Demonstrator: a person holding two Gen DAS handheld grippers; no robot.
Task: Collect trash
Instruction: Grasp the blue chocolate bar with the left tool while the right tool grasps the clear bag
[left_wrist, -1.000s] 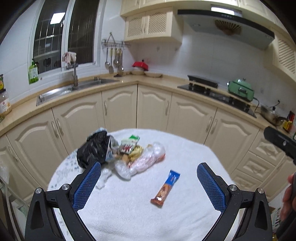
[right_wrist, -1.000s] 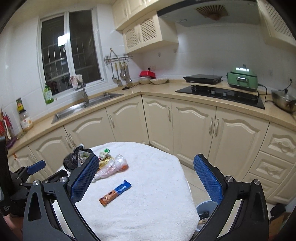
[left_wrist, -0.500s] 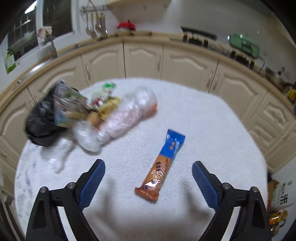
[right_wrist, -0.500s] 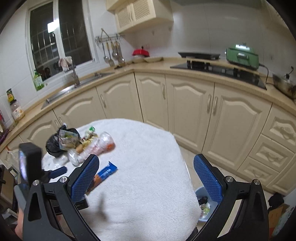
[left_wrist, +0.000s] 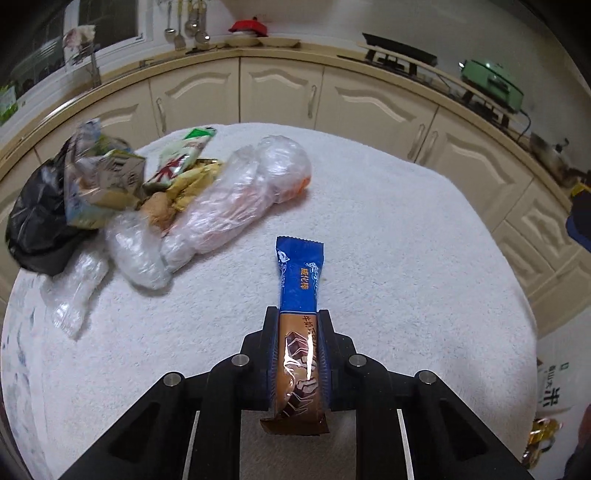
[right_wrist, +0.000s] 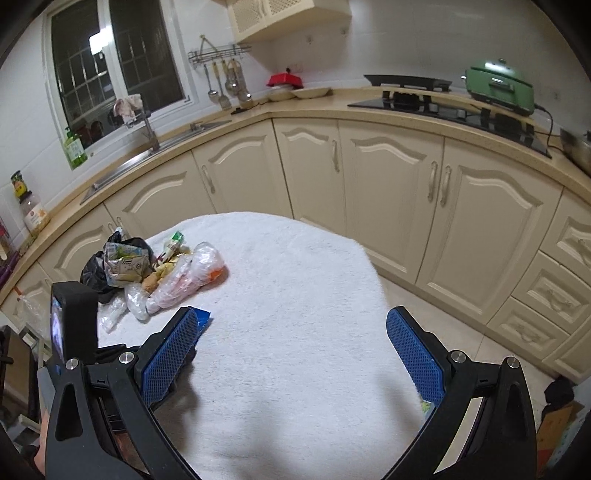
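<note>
Left wrist view: my left tongs (left_wrist: 297, 354) are clamped on the brown end of a snack bar wrapper (left_wrist: 299, 291), its blue end lying on the white-covered surface (left_wrist: 388, 258). Beyond it, well apart, sits a heap of trash: clear plastic bags (left_wrist: 229, 206), crumpled packets (left_wrist: 110, 177), a black bag (left_wrist: 33, 225).

Right wrist view: my right tongs (right_wrist: 295, 354) stand wide apart above the bare cloth, holding nothing. Their left finger hides most of the wrapper; only a blue corner shows.

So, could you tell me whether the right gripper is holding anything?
No, the right gripper stands open over the bare white table cover.
</note>
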